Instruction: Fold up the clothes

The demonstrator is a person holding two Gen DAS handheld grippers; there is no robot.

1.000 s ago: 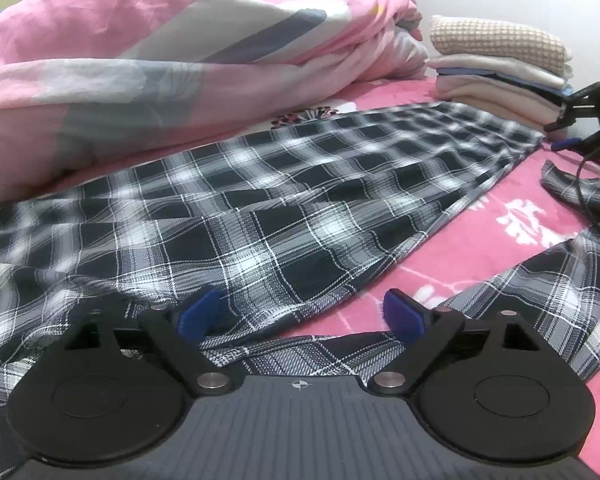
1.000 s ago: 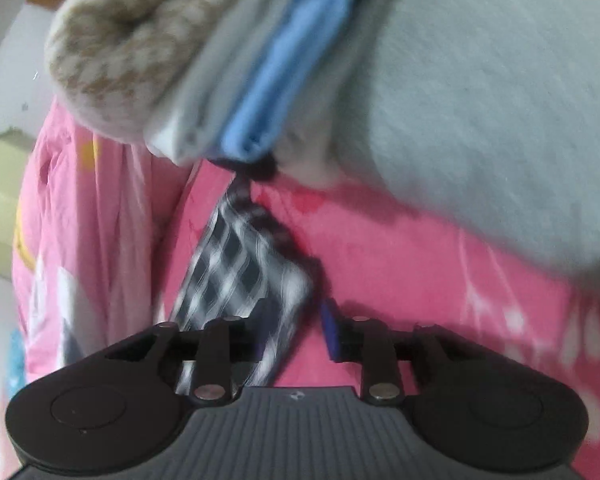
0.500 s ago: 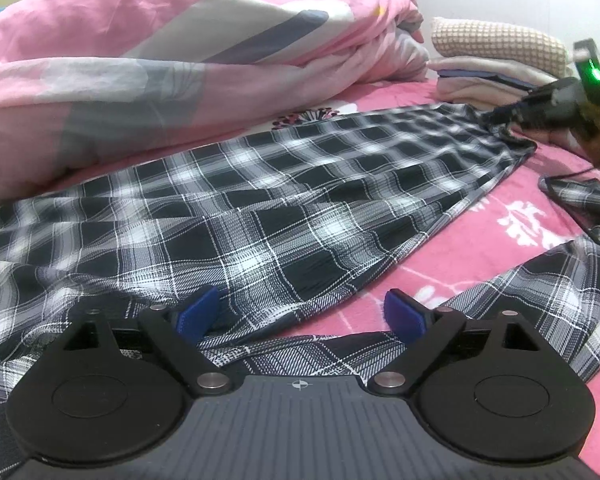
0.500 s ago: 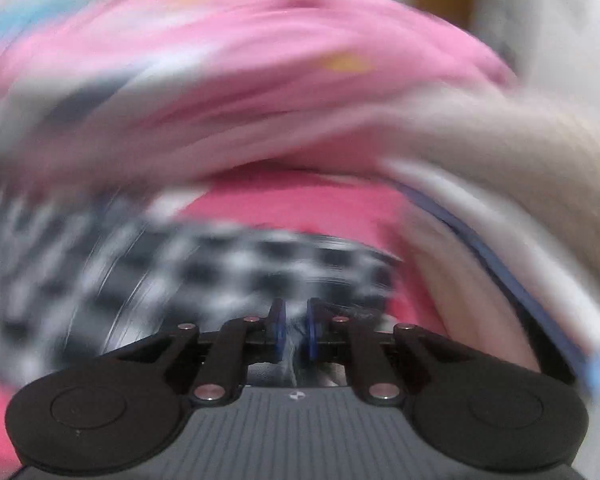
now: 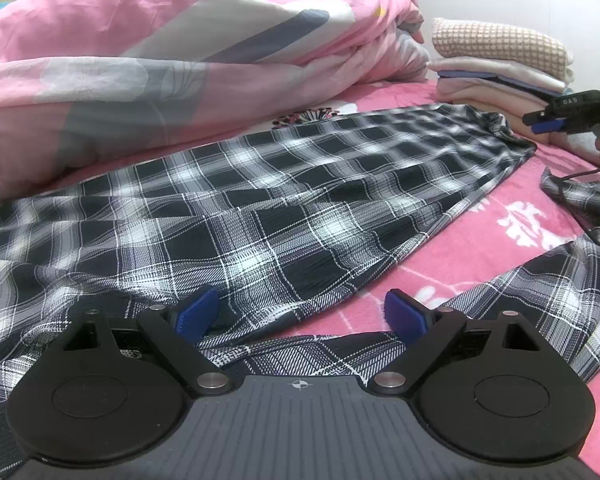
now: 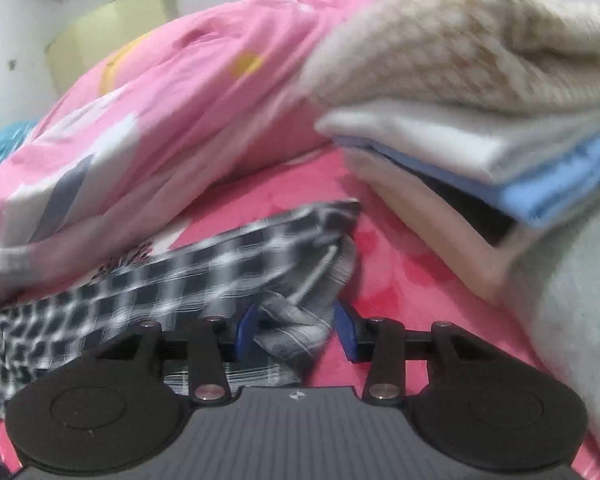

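The right gripper [image 6: 296,330] has rolled back level and drawn away from the far corner of the black-and-white plaid cotton garment [image 6: 204,276], its jaws just reopening, with that crumpled corner now lying loose between the blue pads [image 6: 244,330].

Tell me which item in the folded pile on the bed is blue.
The thin blue garment, sandwiched in the folded pile under the white one; the top checked knit is beige.
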